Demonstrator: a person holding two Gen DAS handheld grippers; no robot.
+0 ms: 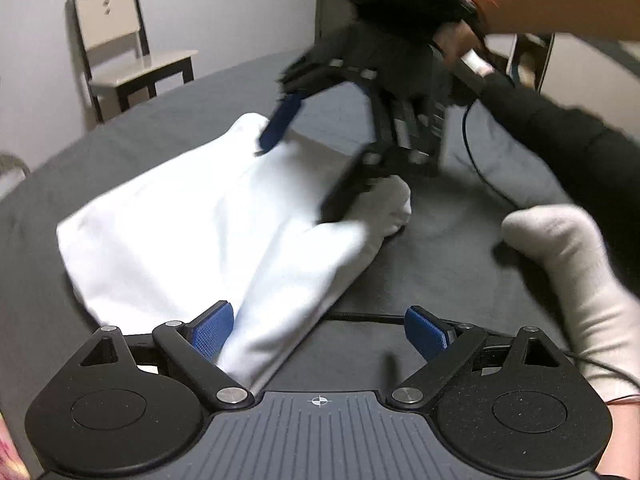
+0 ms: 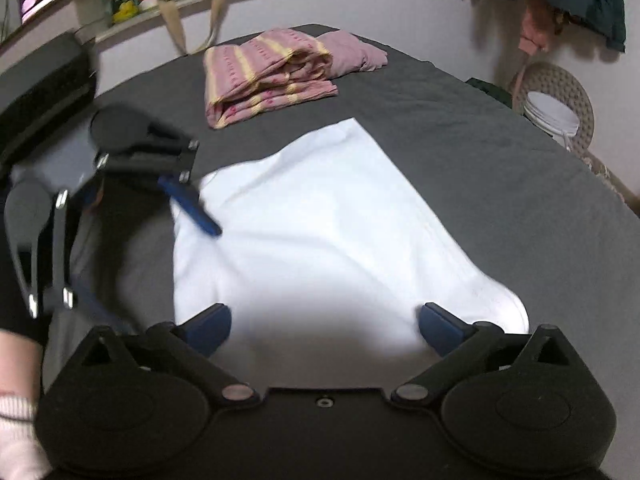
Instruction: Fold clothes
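A white garment [image 2: 320, 224] is seen spread across the middle of the right wrist view on a dark grey bed sheet [image 2: 500, 168], its far end narrowing toward the upper centre of the frame and its near end wide and rounded at the lower right. In the left wrist view the same cloth fills the centre left, with a bunched, rounded corner at mid-frame and a strip of fabric running down toward the lower centre.

The left gripper [image 1: 320, 330] is held with its jaws spread wide; the strip of white cloth passes just beside its left blue pad, but nothing is pinched. The right gripper [image 2: 324, 326] is likewise spread wide over the near edge of the garment, with nothing clamped between its pads. In the left wrist view the right gripper appears blurred in the upper centre, one blue finger over the far edge of the cloth.

A pink and yellow striped cloth [image 2: 268, 76] lies already folded in the upper centre of the right wrist view, well apart from the white piece; this item is judged done. The white garment is judged only partly dealt with: it looks flattened and perhaps folded once, though the layers cannot be told apart. Further folds and setting it aside are judged to remain.

A socked foot [image 1: 572, 264] is seen at the right edge of the left wrist view.
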